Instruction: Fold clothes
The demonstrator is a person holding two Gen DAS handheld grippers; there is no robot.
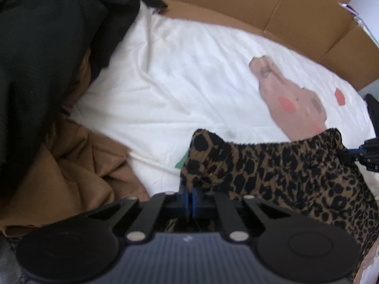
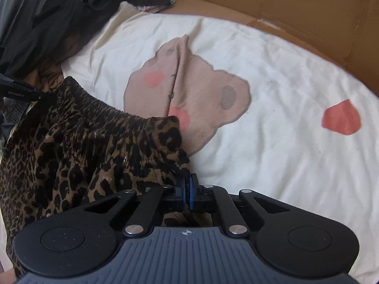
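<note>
Two corners of the leopard-print garment (image 2: 78, 146) are pinched, one in each of my tools: my left hand-held gripper (image 1: 190, 195) is clenched on one end of the gathered elastic waistband (image 1: 260, 149), my right hand-held gripper (image 2: 187, 189) on the other. It hangs between them over the white bedsheet (image 2: 272, 71) with its bear print (image 2: 201, 87). I judge it light, limp, prone to sagging; the waistband ends give the firmest hold.

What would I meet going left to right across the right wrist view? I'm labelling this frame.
Leopard-print garment → bear print on the white sheet → red heart shape → cardboard wall at the far right.
</note>
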